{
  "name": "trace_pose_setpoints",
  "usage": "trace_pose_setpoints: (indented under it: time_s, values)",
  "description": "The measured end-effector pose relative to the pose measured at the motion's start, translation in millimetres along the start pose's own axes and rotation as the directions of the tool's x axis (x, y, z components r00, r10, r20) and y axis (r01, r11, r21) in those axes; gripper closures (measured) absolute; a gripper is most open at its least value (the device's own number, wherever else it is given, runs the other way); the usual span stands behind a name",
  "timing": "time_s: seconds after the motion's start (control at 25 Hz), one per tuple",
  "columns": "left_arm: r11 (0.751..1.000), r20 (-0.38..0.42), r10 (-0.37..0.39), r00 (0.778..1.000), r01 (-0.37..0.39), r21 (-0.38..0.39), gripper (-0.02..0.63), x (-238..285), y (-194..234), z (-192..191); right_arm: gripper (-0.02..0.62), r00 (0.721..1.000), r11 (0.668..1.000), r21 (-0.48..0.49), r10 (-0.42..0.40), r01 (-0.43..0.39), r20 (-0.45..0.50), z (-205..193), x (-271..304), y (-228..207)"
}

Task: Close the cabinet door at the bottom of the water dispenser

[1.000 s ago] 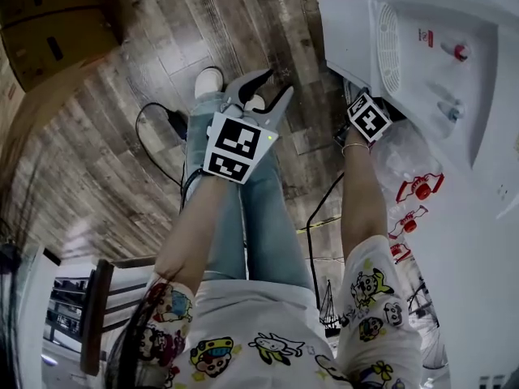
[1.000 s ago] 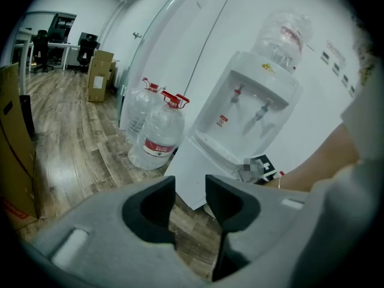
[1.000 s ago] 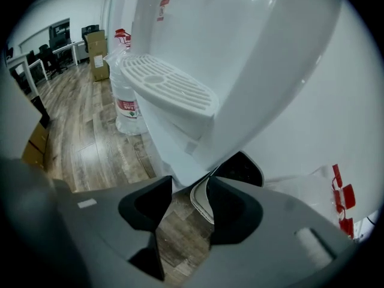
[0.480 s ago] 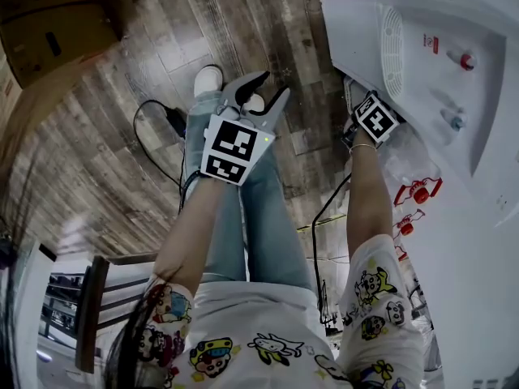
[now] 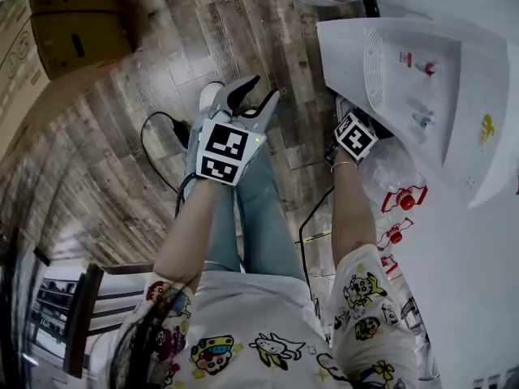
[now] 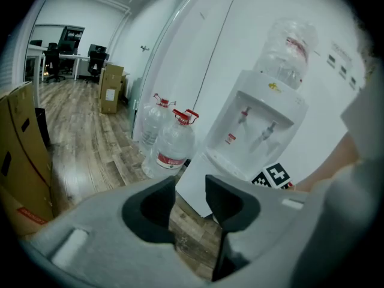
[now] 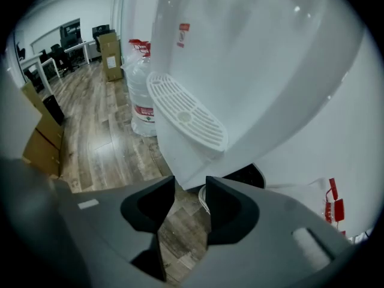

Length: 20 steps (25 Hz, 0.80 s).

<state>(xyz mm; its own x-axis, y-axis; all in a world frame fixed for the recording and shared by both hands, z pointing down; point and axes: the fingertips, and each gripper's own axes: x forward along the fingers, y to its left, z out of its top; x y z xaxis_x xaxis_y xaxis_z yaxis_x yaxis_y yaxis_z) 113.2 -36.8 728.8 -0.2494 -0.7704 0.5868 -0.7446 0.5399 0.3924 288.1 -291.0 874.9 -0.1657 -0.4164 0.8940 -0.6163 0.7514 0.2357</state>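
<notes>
We've got the left claw [image 5: 264, 91] spread and empty over the brown wooden plank floor [image 5: 162, 63]. The right claw [image 7: 191, 189], just narrowed yet parted, pinches nothing. It's low beside the tall white plastic water dispenser [image 5: 405, 79], near its white bottom cabinet door [image 6: 193, 185].

The water dispenser [image 5: 458, 79] looks smooth glossy plastic; the floor [image 5: 162, 63] probably matt wood.
</notes>
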Motion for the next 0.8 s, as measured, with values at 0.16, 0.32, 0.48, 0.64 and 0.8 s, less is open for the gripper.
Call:
trace_pose_setpoints:
  time_s: [0.16, 0.32, 0.48, 0.64, 0.8]
  values:
    - [0.999, 0.02, 0.012, 1.0, -0.013, 0.034, 0.449, -26, 1, 33, 0.428, 0.99, 0.993, -0.007, 0.121, -0.121, 0.068, 27, -48, 40]
    - [0.998, 0.063, 0.036, 0.997, -0.039, 0.048, 0.449, -55, -2, 78, 0.427, 0.951, 0.968, -0.047, 0.249, -0.245, 0.183, 77, -111, 75]
    - [0.996, 0.115, 0.03, 0.993, -0.04, 0.084, 0.449, -85, -21, 126, 0.43, 0.89, 0.942, -0.099, 0.335, -0.321, 0.31, 131, -181, 85]
    - [0.996, 0.171, 0.004, 0.985, -0.018, 0.082, 0.453, -120, -53, 169, 0.434, 0.818, 0.923, -0.153, 0.383, -0.352, 0.428, 176, -264, 70]
    - [0.991, 0.234, -0.044, 0.971, 0.013, 0.132, 0.465, -157, -80, 218, 0.442, 0.724, 0.905, -0.156, 0.413, -0.397, 0.553, 218, -352, 56]
